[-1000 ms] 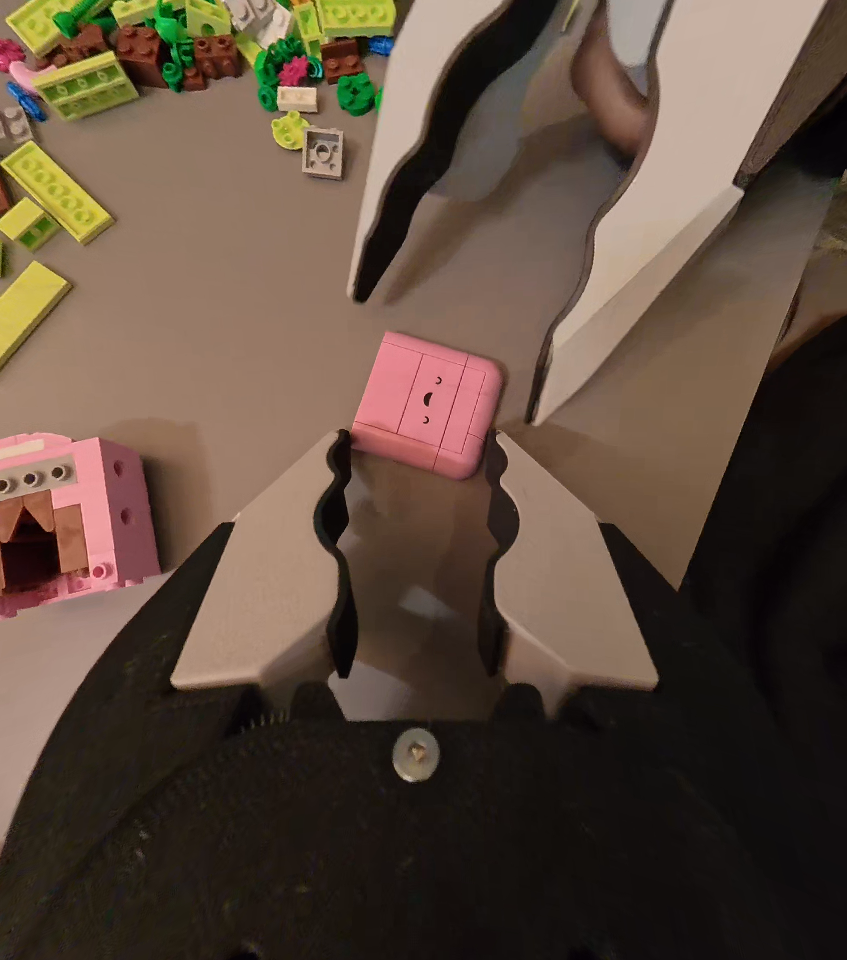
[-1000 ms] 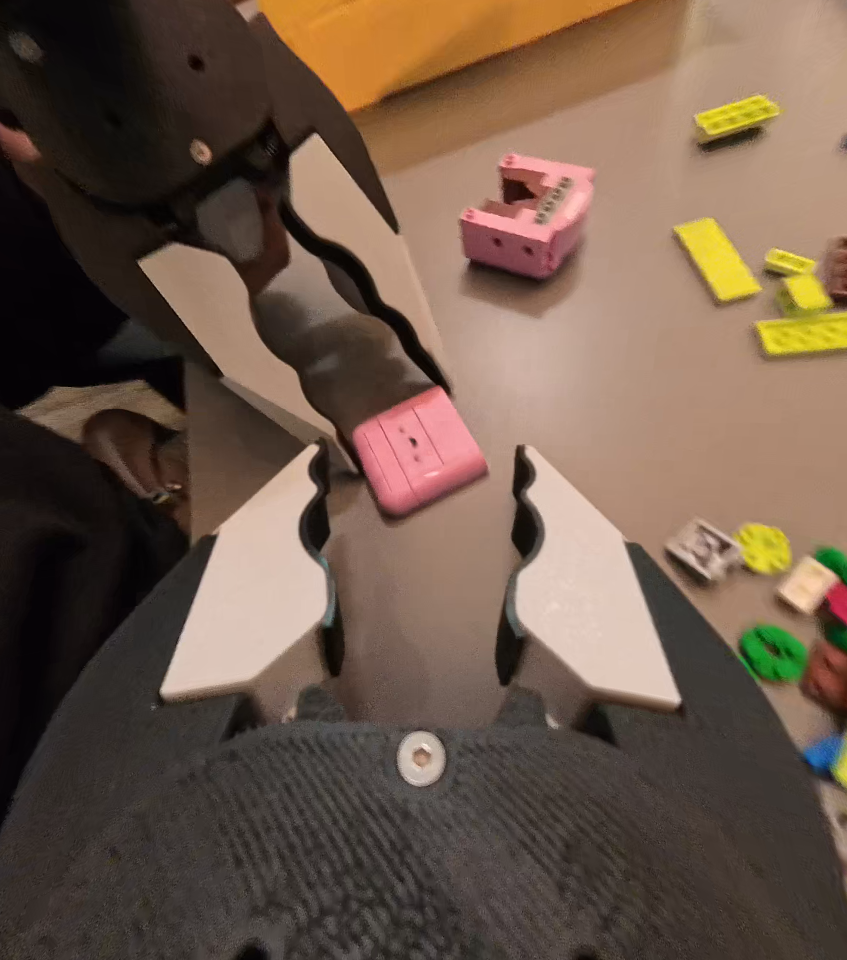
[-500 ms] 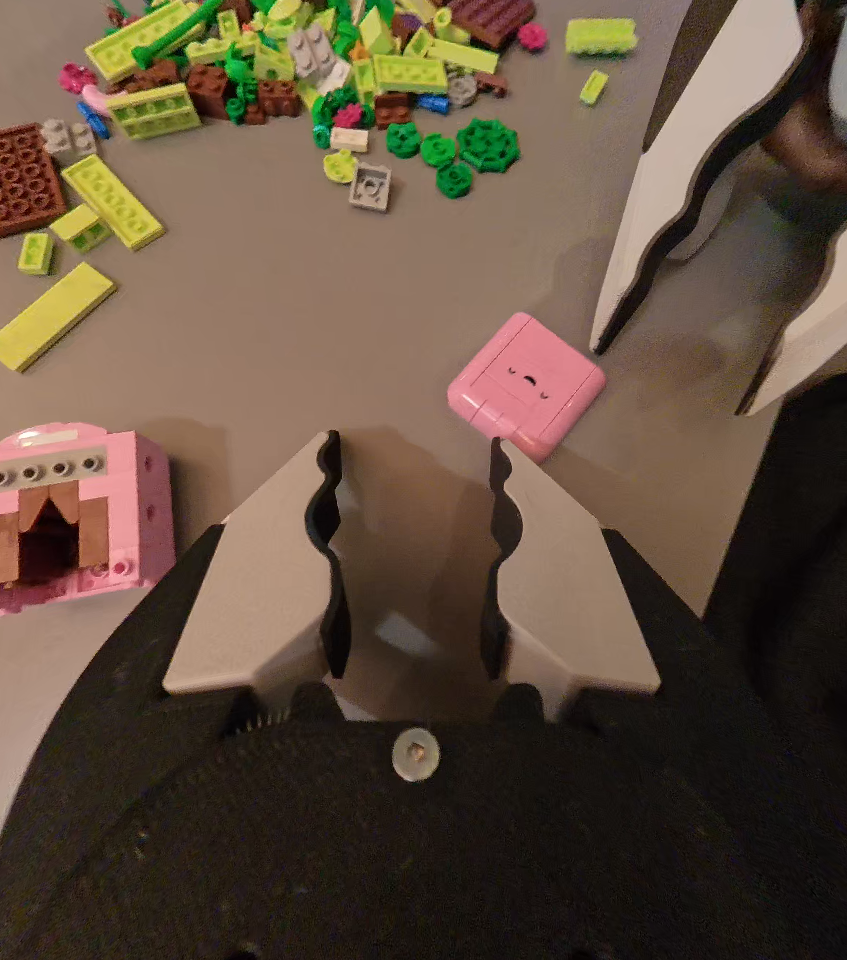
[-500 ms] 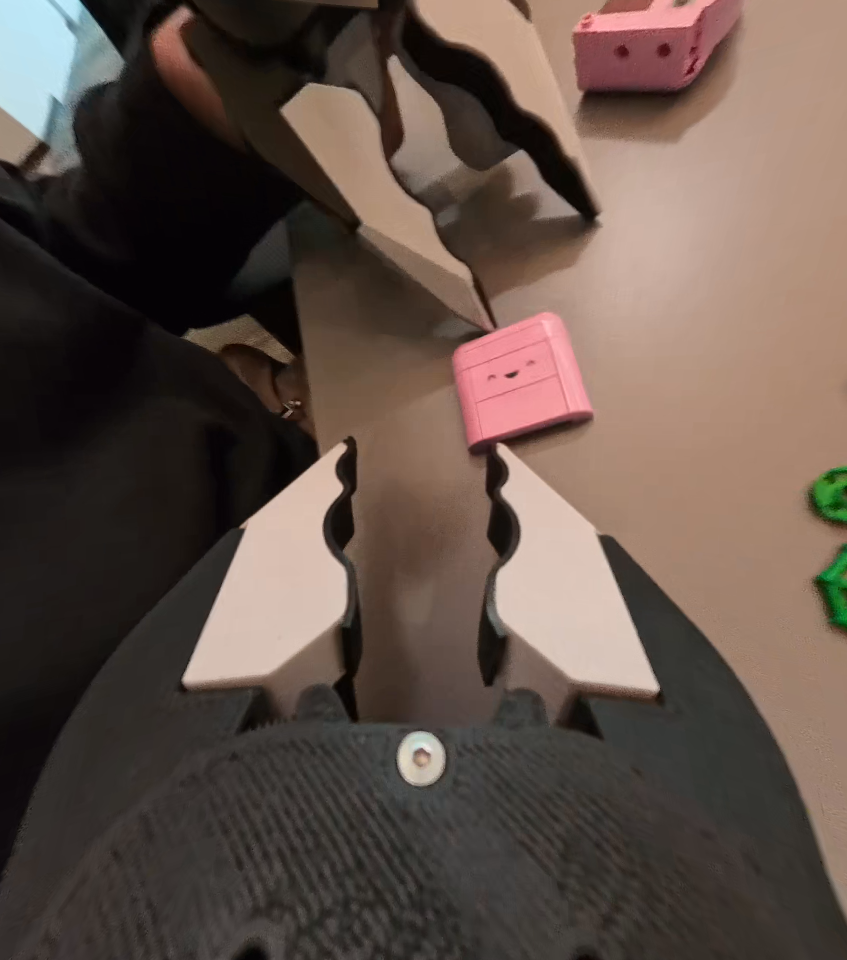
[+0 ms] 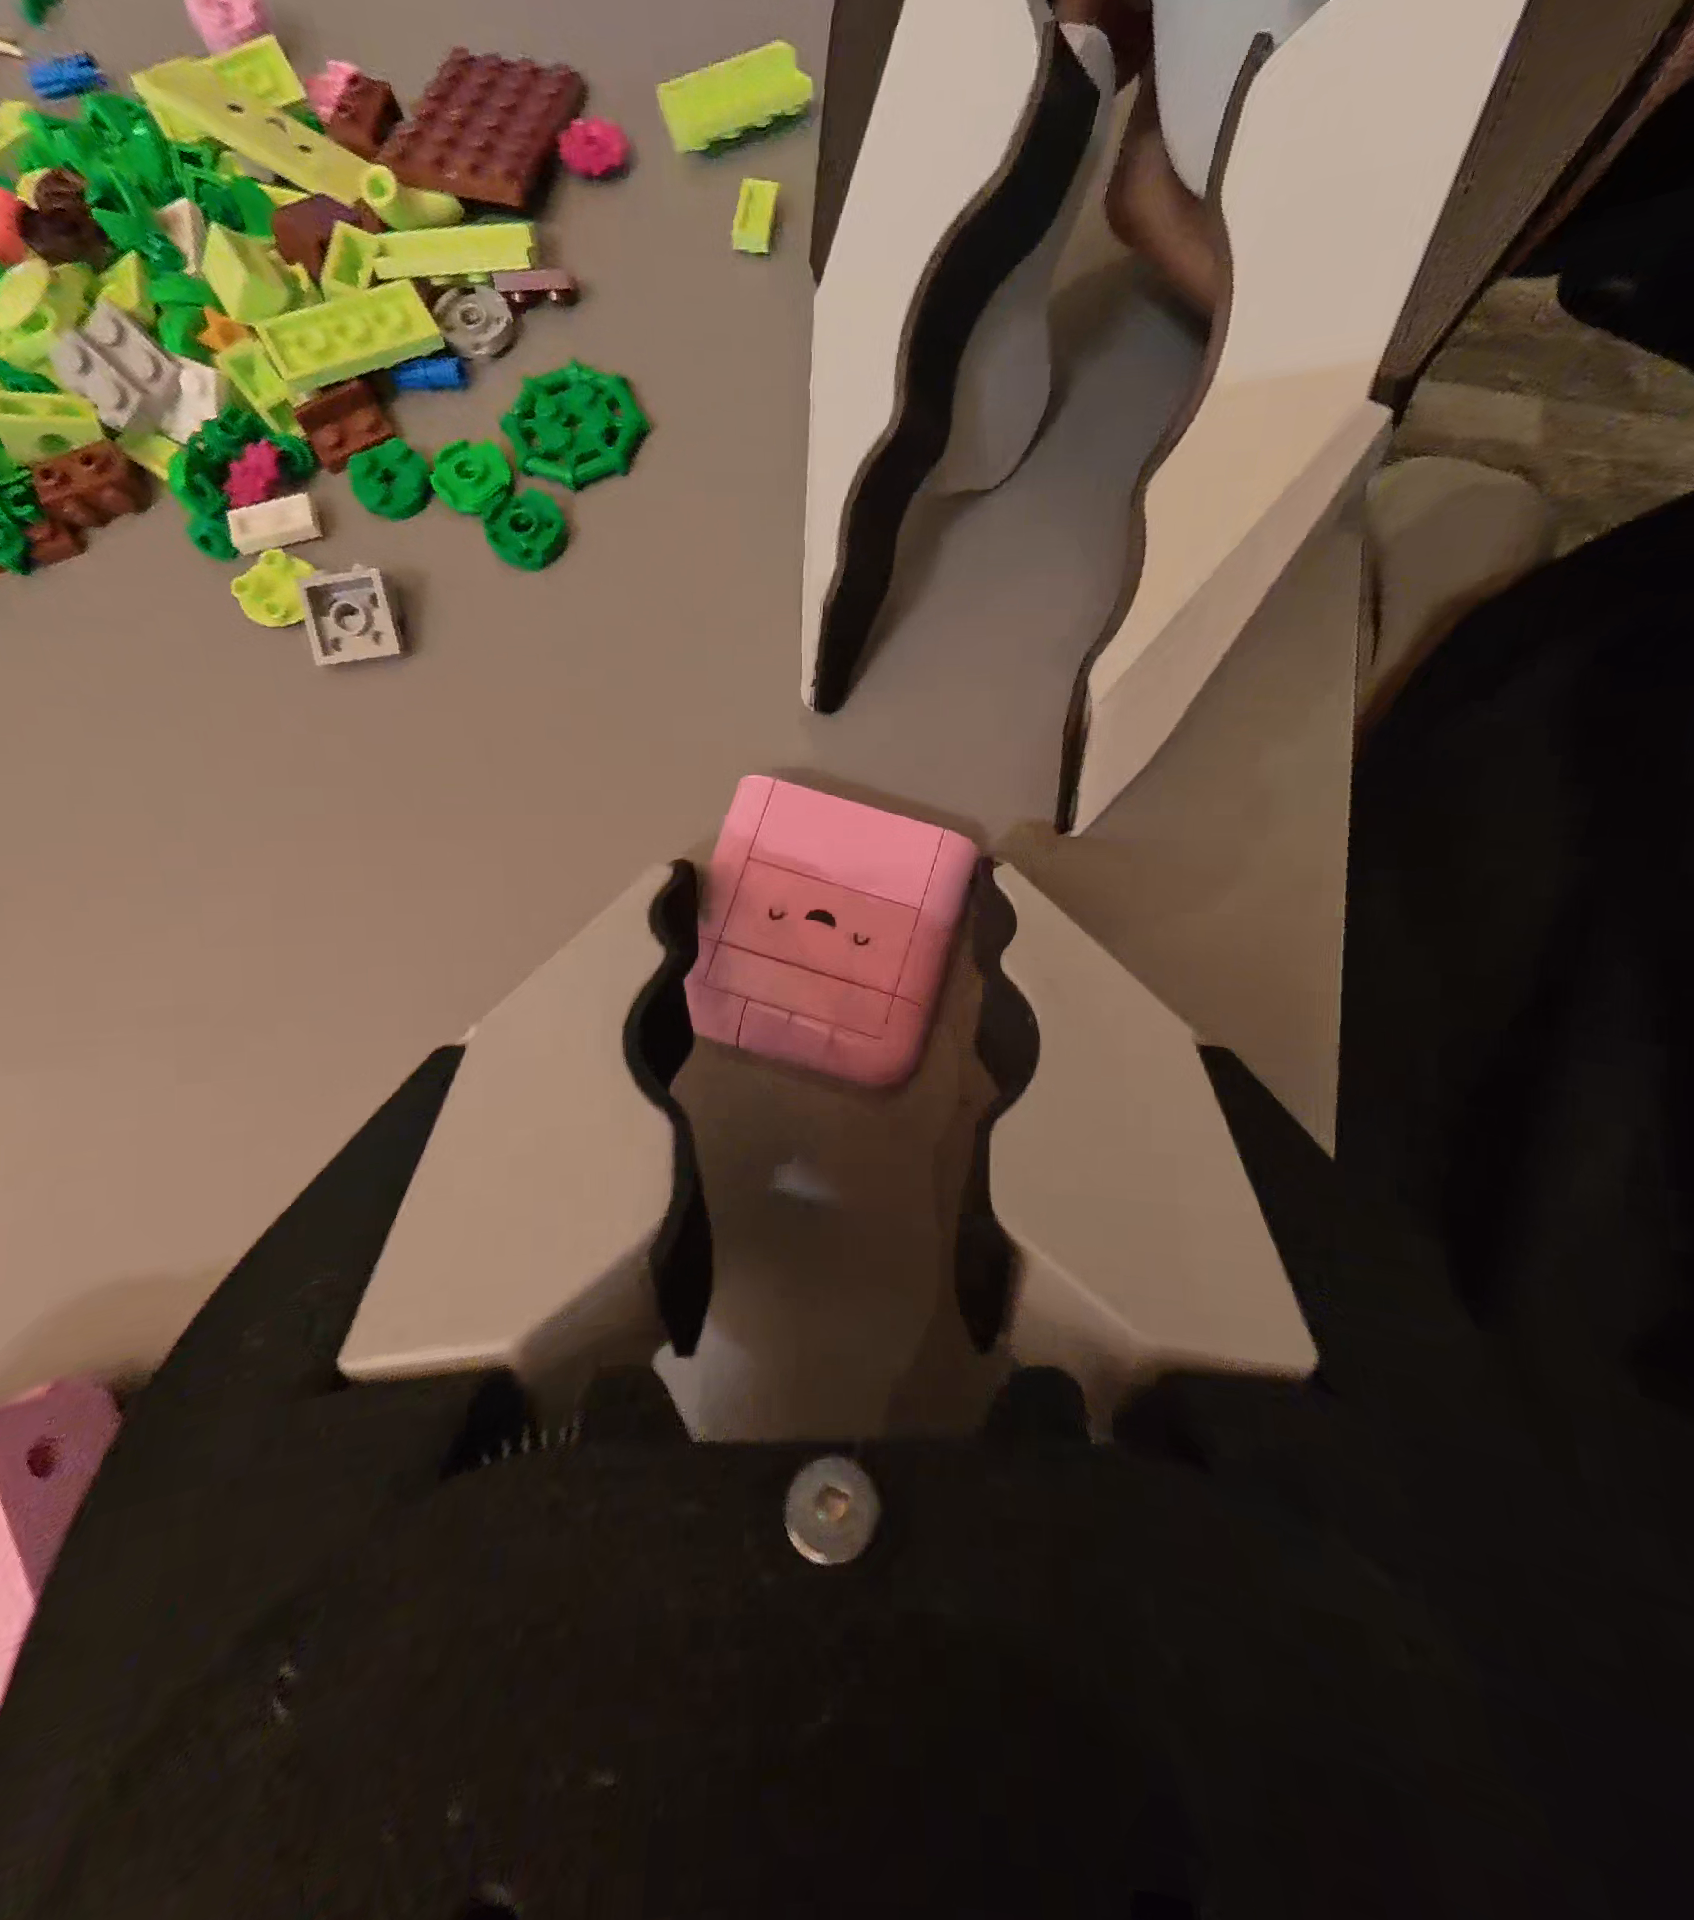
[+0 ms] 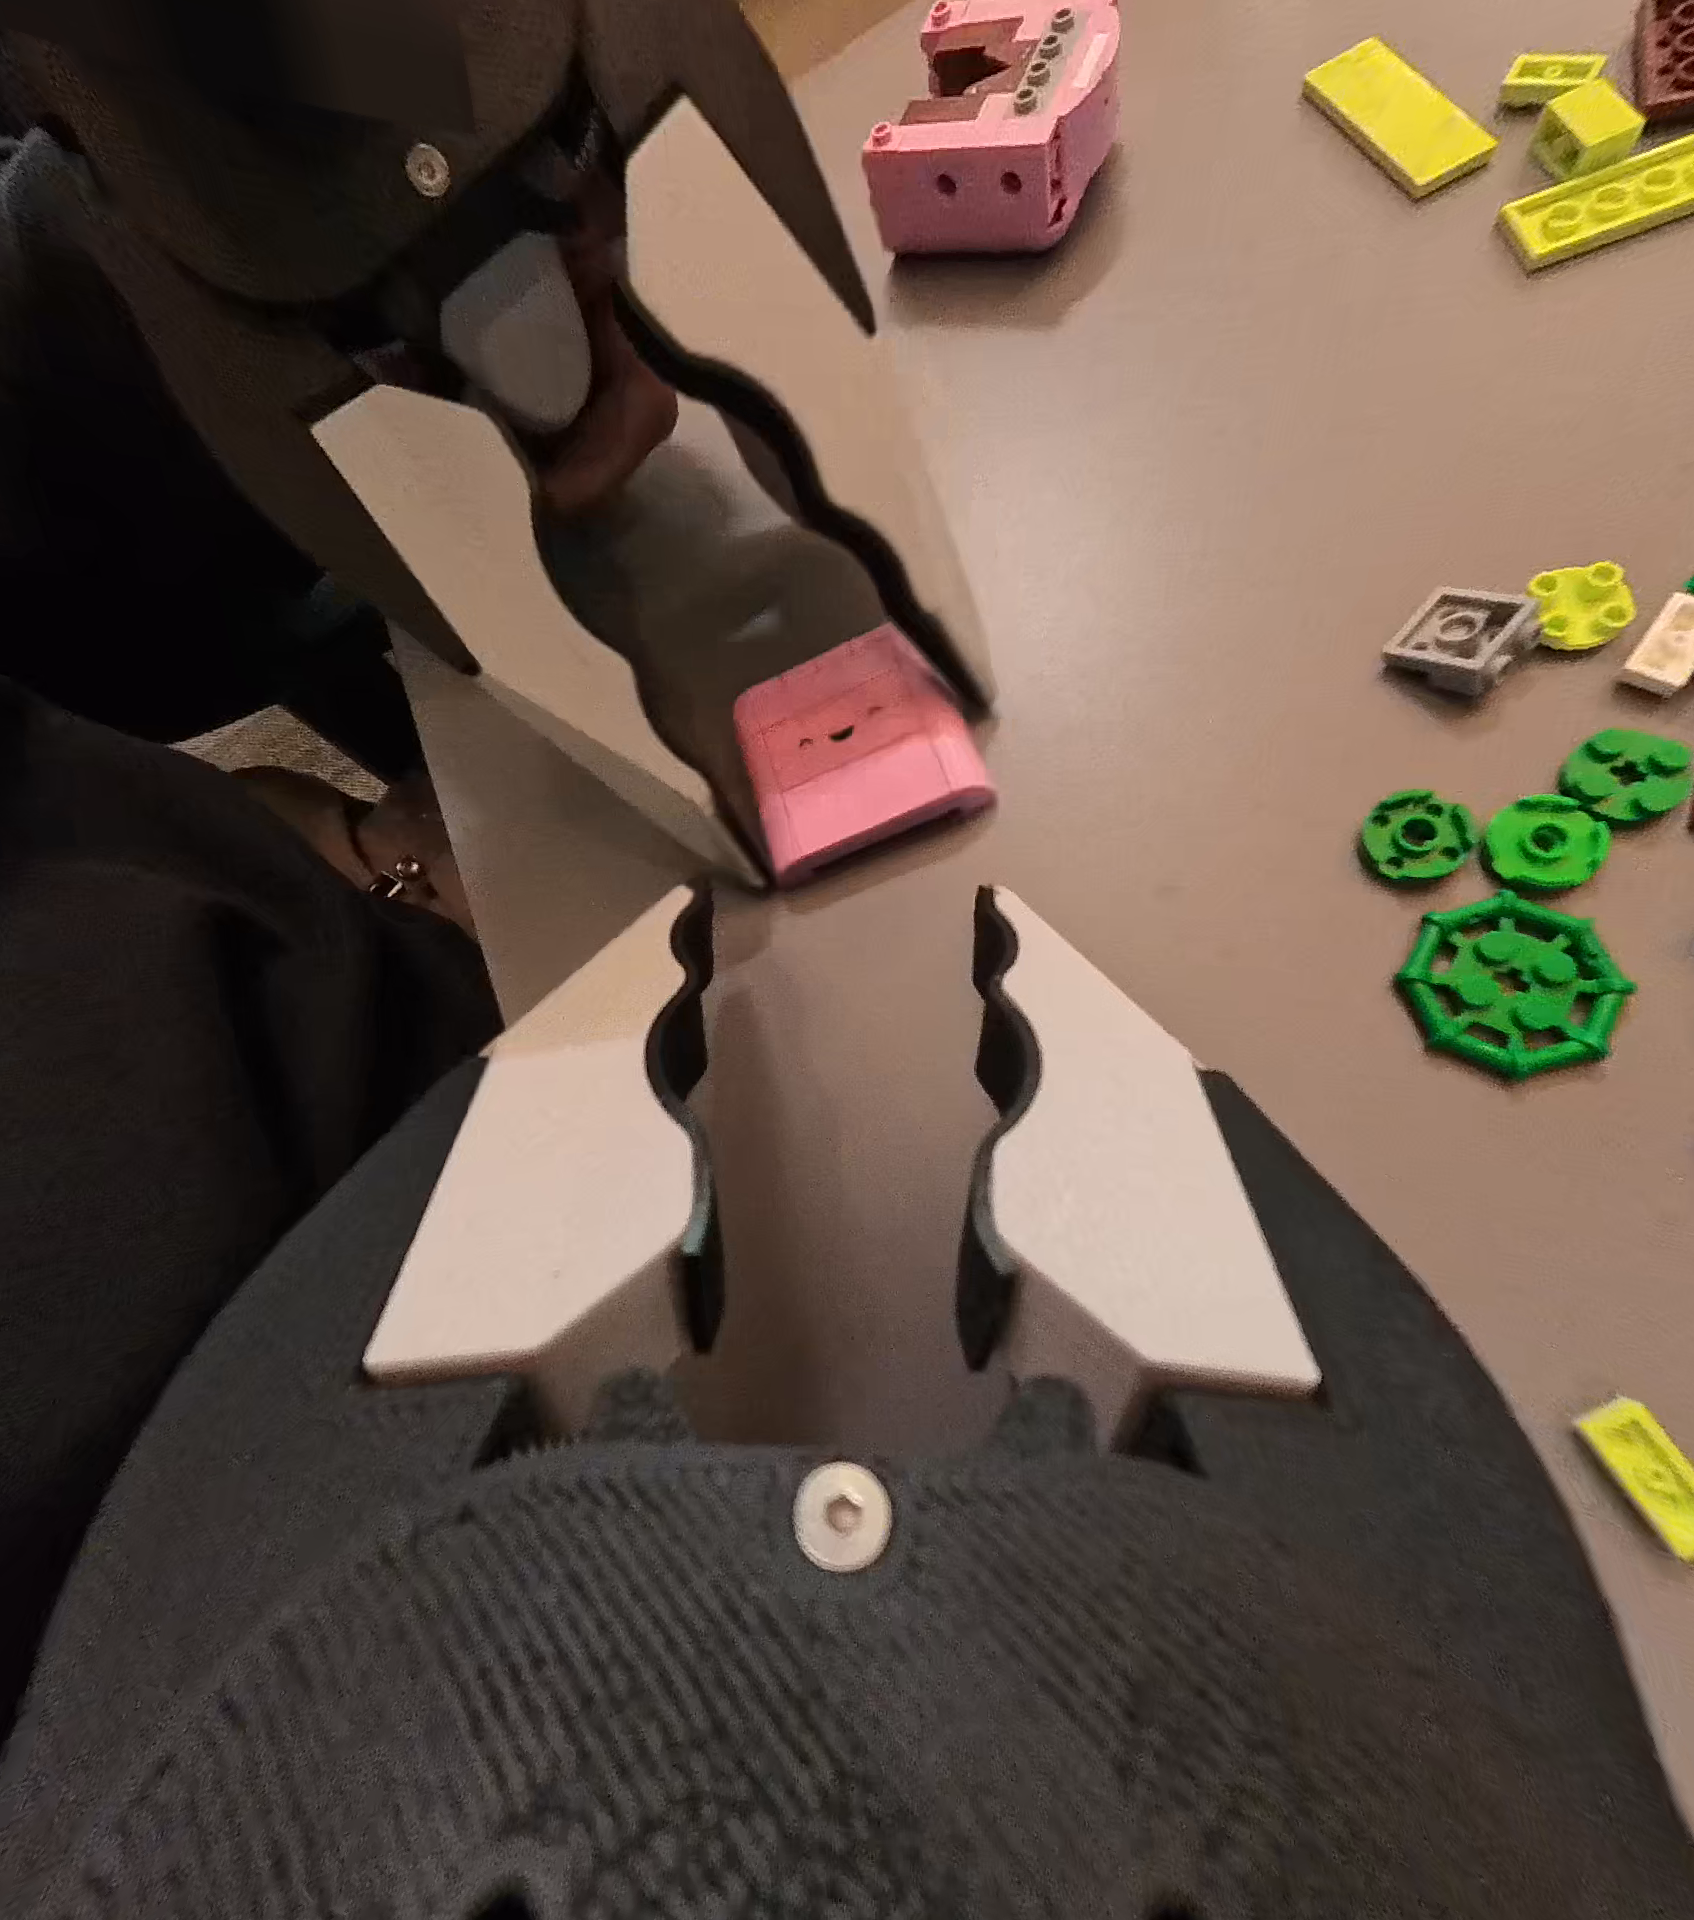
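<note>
A small pink block with a drawn face [image 5: 827, 930] lies flat on the grey-brown table [image 5: 407, 831]. My left gripper [image 5: 835, 888] is open and its two fingertips stand on either side of the block, close against its sides. The right wrist view shows the same: the block [image 6: 853, 758] lies between the left gripper's [image 6: 864, 795] fingers. My right gripper [image 6: 841, 904] is open and empty, with its tips just short of the block on the opposite side. It also shows in the left wrist view [image 5: 947, 758], pointing down at the table.
A pink brick house [image 6: 994, 156] stands beyond the left gripper. A pile of loose green, lime and brown bricks [image 5: 199, 312] lies to the left. Green discs [image 6: 1539, 842] and a green web piece [image 6: 1513, 987] lie nearby. The table edge and a person's dark clothing [image 6: 95, 935] are close. Left and right tips are no more than a few centimetres apart. Between my right fingertips and the green web piece [image 6: 1513, 987] there is roughly 8 cm. Seen from the left wrist view [image 5: 575, 420] as well.
My left gripper has moved forward and right, so the pink block now sits between its fingers. My right gripper has swung round to point at the block.
</note>
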Action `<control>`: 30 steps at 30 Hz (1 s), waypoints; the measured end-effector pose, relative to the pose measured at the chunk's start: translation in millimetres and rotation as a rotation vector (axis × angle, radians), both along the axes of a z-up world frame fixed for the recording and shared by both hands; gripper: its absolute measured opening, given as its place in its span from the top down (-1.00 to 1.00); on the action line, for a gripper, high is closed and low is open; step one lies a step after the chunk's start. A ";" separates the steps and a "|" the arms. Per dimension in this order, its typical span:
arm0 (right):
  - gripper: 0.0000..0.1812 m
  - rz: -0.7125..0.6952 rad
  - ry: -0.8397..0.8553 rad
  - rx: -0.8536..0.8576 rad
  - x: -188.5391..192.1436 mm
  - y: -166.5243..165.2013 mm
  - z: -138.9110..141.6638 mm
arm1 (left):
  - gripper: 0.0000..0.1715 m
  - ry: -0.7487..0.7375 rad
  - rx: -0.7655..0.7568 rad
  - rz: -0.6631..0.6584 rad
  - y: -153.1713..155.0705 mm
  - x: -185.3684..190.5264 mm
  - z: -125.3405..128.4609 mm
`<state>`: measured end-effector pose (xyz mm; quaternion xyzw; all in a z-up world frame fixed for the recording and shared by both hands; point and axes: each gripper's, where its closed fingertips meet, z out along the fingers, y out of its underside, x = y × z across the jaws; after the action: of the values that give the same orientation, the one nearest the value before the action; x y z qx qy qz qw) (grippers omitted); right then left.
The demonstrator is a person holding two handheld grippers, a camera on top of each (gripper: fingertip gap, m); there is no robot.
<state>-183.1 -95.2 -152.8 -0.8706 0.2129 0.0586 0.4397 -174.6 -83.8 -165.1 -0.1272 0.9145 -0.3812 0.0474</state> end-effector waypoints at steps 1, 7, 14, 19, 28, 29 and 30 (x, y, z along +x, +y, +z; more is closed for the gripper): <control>0.46 -0.005 0.011 0.013 -1.7 1.1 0.6 | 0.38 -0.001 0.001 -0.002 0.0 0.0 -0.1; 0.44 -0.051 0.059 0.042 -4.6 4.2 2.3 | 0.39 -0.097 0.023 -0.034 -1.0 -2.8 0.2; 0.43 -0.038 0.176 0.111 -9.8 15.6 7.0 | 0.41 -0.108 0.024 -0.013 -1.3 -2.8 0.8; 0.41 -0.040 0.208 0.130 -10.7 18.7 8.6 | 0.41 -0.105 0.025 -0.008 -1.4 -2.1 0.6; 0.43 -0.155 0.329 0.228 -3.5 19.0 13.5 | 0.41 -0.129 0.036 0.028 -2.7 -0.6 0.1; 0.45 -0.183 0.344 0.234 -1.4 18.6 12.7 | 0.41 -0.133 0.037 0.036 -2.9 -0.5 0.2; 0.54 -0.222 0.348 0.231 1.9 17.3 10.4 | 0.41 -0.139 0.040 0.044 -3.2 -0.7 0.1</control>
<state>-181.2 -78.0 -142.3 -0.7625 0.3719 0.1831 0.4968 -175.3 -87.0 -165.0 -0.1198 0.9133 -0.3698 0.1215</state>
